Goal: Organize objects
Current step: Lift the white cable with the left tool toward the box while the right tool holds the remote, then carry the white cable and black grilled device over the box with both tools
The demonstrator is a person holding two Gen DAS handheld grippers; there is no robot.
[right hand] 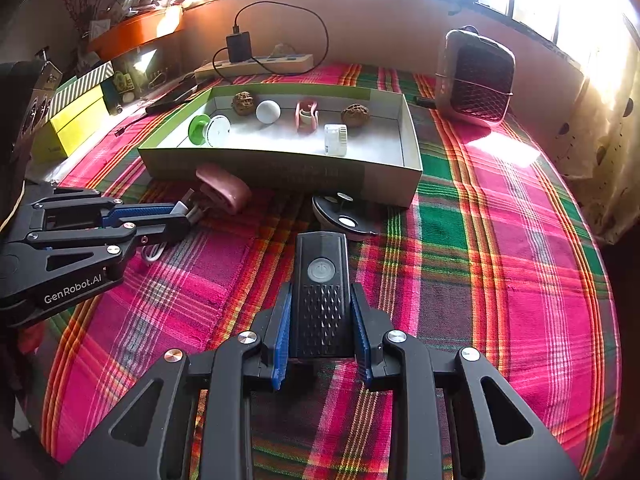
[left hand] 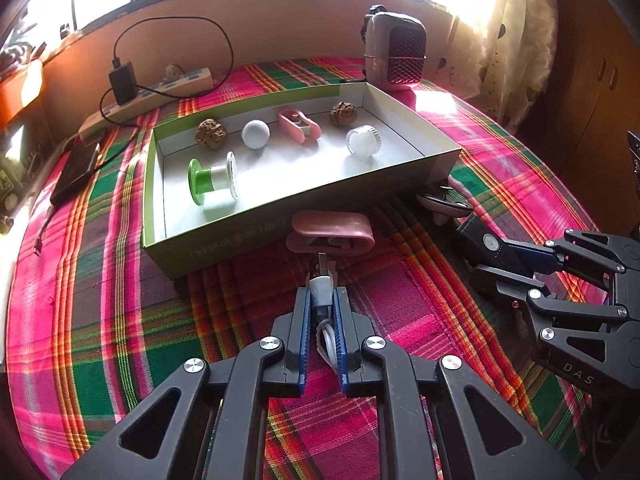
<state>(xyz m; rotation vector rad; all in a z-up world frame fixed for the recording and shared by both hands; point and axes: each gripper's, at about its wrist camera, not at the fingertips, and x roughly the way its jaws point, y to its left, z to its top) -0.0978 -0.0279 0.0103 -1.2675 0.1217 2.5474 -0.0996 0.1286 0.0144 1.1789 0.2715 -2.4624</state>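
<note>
The left tool (left hand: 320, 300) has its blue pads pinched nearly together on a white USB cable plug (left hand: 321, 286), whose metal end points straight ahead, away from the camera, toward a pink rounded cable-winder case (left hand: 332, 234) that the plug meets. The cable's white loop hangs back between the pads. That pink case lies crosswise, its long axis running left to right, just in front of the near wall of the shallow green-sided cardboard box (left hand: 224, 236) with the white floor.

The right tool (right hand: 322, 332) is part-open and clamped on the sides of a black rectangular bike light with a round power button (right hand: 322, 276); its long axis points ahead at the same near wall, with a small black-and-white clip-on lamp (right hand: 344, 216) lying between its tip and the box.

Both held things sit on the near side of the box, on the pink-and-green plaid cloth (right hand: 500, 264) over the surface. I judge each must be lifted over that near wall and carried forward; the left tool is nearer the box's left half, the right tool nearer its right half.
</note>
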